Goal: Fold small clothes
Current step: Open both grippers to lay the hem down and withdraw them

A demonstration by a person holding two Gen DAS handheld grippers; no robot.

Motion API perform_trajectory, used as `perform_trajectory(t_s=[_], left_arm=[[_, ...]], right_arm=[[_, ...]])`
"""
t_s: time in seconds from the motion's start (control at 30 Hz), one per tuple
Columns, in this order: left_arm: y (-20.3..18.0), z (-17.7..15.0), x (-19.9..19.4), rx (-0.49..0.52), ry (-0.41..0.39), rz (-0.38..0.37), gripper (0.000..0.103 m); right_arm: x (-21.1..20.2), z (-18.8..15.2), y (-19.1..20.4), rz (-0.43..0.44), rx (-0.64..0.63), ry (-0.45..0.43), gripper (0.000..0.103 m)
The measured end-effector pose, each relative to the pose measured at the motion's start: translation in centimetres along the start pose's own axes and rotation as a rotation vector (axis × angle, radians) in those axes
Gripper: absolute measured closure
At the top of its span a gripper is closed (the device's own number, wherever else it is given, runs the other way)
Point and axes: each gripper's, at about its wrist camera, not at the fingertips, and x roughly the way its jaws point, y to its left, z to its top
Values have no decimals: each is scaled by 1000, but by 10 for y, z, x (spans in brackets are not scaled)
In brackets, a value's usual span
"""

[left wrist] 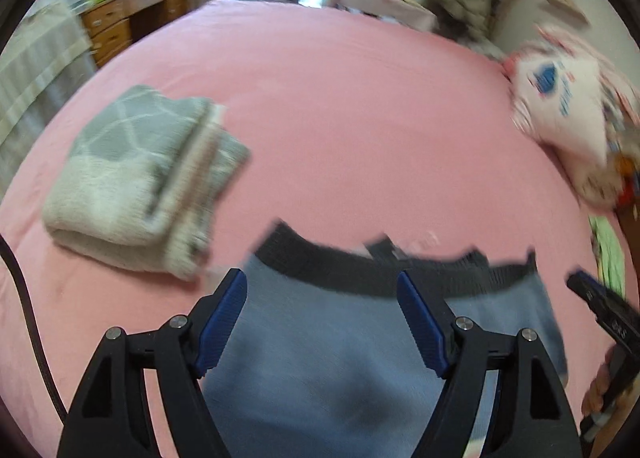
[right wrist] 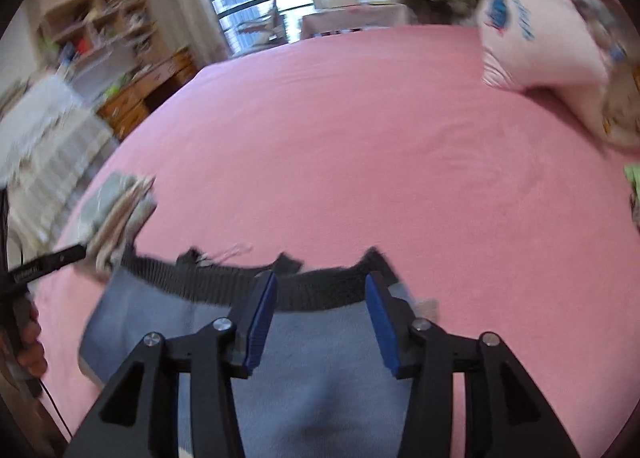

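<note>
a broad pink bed sheet (left wrist: 340,106) filled most of both views, smooth and flat. on it, at the near edge below both cameras, lay the blue-grey knit garment with a dark ribbed waistband (left wrist: 328,346), spread flat with the waistband on its far side. a pale pink pillow printed with blue marks (left wrist: 564,106) sat at the far right of the bed, well apart from the garment. a folded grey and cream knitted piece with a pale line pattern (left wrist: 140,182) rested to the left, near the garment's left corner. the left gripper (left wrist: 322,322) hung above the blue-grey cloth with its blue-padded fingers wide apart and nothing pinched between them. the right gripper (right wrist: 320,322) hung over the waistband, its fingers parted less widely, pads clear of the fabric. both views were blurred.
</note>
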Motion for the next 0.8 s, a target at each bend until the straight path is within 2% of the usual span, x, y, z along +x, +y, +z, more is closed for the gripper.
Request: perform_trajectory(t_s=[0.07, 0.17, 0.27, 0.33, 0.4, 0.47, 0.57, 0.6, 0.67, 0.7, 0.73, 0.8], left_arm=[[-19, -10, 9, 61, 26, -26, 27], [-44, -25, 28, 147, 63, -56, 27], [-55, -33, 48, 198, 71, -19, 27], [-52, -37, 65, 203, 97, 24, 27], [-44, -38, 82, 207, 123, 77, 29], [-34, -37, 93, 207, 122, 134, 30], [-12, -28, 100, 145, 116, 121, 30], [-5, -23, 101, 116, 113, 124, 30], [3, -19, 101, 87, 101, 153, 41], [8, -16, 103, 70, 99, 157, 42], [13, -14, 103, 48, 101, 159, 43], [18, -13, 103, 28, 101, 153, 44]], right_arm=[[11, -4, 19, 37, -48, 30, 77], [37, -12, 49, 77, -117, 89, 83], [68, -24, 68, 97, -165, 159, 92], [90, -33, 73, 83, -195, 212, 92], [104, -36, 65, 63, -198, 226, 94], [105, -32, 54, 34, -177, 213, 103], [111, -21, 9, -19, -102, 210, 103], [112, -19, -1, -20, -84, 211, 103], [113, -14, -26, 39, -22, 220, 103], [111, -11, -34, 40, -11, 209, 103], [109, -9, -37, -1, -22, 192, 103], [102, -4, -48, -240, -57, 149, 103]])
